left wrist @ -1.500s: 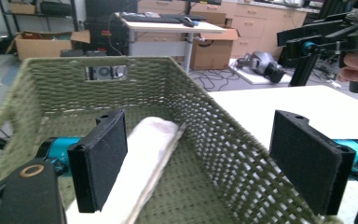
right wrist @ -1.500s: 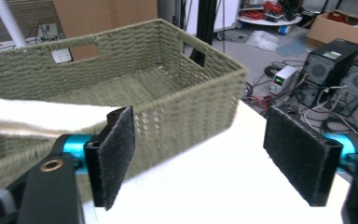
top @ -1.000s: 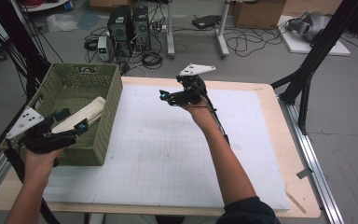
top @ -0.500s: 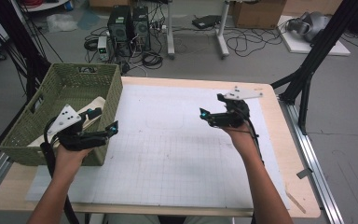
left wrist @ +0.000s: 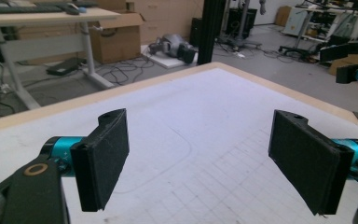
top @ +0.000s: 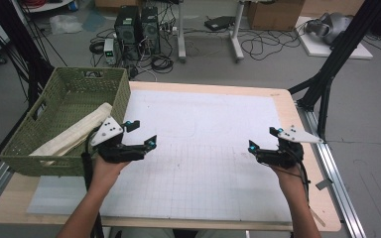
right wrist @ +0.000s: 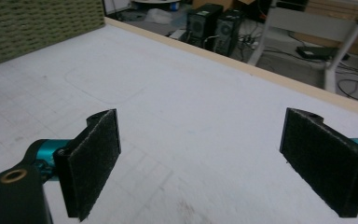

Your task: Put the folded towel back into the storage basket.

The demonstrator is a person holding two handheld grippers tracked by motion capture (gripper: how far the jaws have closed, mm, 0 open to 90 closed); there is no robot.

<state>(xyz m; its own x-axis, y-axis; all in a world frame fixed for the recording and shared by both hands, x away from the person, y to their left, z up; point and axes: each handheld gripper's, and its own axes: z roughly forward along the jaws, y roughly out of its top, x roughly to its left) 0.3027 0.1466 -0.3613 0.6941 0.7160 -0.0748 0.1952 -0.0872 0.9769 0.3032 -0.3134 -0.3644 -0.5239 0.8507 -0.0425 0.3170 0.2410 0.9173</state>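
left tongs released | right tongs released | basket holds maybe folded cloth, seen from high view

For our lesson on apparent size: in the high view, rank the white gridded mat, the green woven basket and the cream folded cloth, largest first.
1. White gridded mat.
2. Green woven basket.
3. Cream folded cloth, lying in the basket.
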